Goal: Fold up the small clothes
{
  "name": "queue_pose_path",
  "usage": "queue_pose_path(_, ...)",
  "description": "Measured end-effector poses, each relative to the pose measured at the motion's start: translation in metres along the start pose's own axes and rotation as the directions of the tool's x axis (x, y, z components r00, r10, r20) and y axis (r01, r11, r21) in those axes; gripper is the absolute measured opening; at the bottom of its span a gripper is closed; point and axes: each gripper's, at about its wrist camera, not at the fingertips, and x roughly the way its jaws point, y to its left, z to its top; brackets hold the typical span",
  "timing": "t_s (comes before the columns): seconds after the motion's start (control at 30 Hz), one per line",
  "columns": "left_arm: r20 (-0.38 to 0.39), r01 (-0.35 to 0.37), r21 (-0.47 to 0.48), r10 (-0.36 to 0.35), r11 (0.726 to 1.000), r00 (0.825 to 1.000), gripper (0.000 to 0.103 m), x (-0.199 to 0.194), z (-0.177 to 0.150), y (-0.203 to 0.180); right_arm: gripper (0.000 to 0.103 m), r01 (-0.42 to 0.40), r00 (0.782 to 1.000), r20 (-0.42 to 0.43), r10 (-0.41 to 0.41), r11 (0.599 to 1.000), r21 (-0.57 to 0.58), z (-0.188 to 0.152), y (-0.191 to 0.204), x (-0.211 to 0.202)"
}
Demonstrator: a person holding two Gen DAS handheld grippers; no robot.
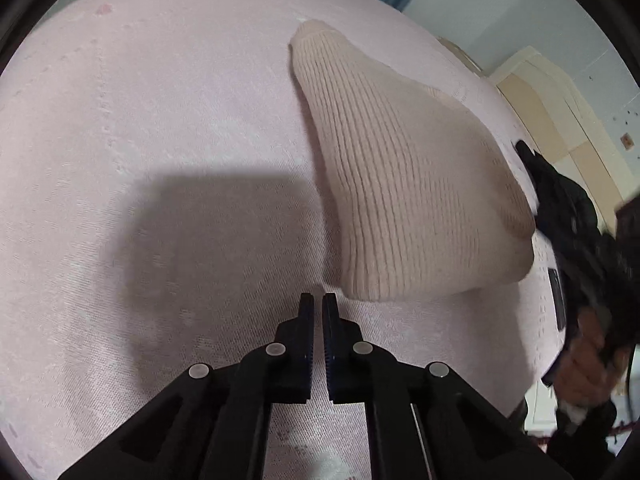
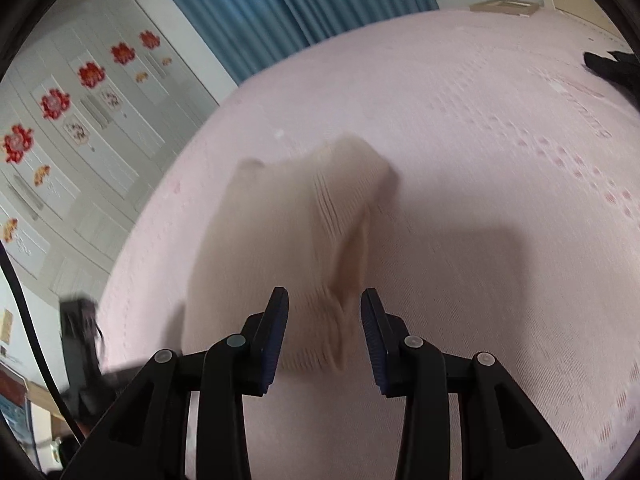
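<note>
Left tongs (image 1: 318, 298) pinched together on nothing; right tongs (image 2: 324, 294) apart around a cream ribbed knit garment (image 1: 404, 184) on a pink bed cover (image 1: 160, 120).

Both blue-padded fingers (image 1: 306, 320) of the left tongs stand nearly touching, with only bare cover between and below them, just beside the garment's near corner. From the right wrist view the right tongs' jaws stand apart, the blurred garment lying in the gap and reaching away up the bed; whether the pads press on it I cannot tell. Seen from the left, the garment lies spread to the right of the tongs, its narrow end far up the cover, its wide end near a person's hand (image 1: 588, 368) holding the black right device. Beyond the bed hang blue curtains (image 2: 288, 12) and a white wardrobe with red flower decorations (image 2: 52, 104).
</note>
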Motion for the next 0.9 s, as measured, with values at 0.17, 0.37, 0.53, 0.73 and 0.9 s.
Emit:
queue_pose_path(0.17,-0.011,0.011,0.027,-0.011,1.000,1.000,0.008,0.002,0.001,0.000,0.039,0.019,1.000,-0.002,-0.019,0.999,0.044,0.026,-0.005,0.037)
queue_pose_path(0.37,-0.021,0.024,0.036,-0.023,0.999,1.000,0.016,-0.001,0.004,0.008,0.011,-0.011,0.998,0.065,0.021,0.990,-0.142,0.033,0.004,0.037)
queue_pose_path(0.53,0.043,0.003,-0.004,-0.003,1.000,0.999,0.026,-0.011,0.019,0.022,0.012,0.010,1.000,0.026,-0.008,0.996,-0.087,0.034,-0.020,0.049)
queue_pose_path(0.73,0.138,-0.005,0.001,0.004,1.000,0.990,0.026,-0.011,0.070,0.005,0.044,0.081,0.997,0.025,-0.079,0.993,-0.089,0.042,-0.023,0.055)
queue_pose_path(0.9,0.212,0.063,0.058,-0.074,0.996,0.974,0.026,-0.005,0.128,-0.036,0.044,0.056,0.994,0.098,-0.045,0.992,-0.114,0.068,-0.005,0.054)
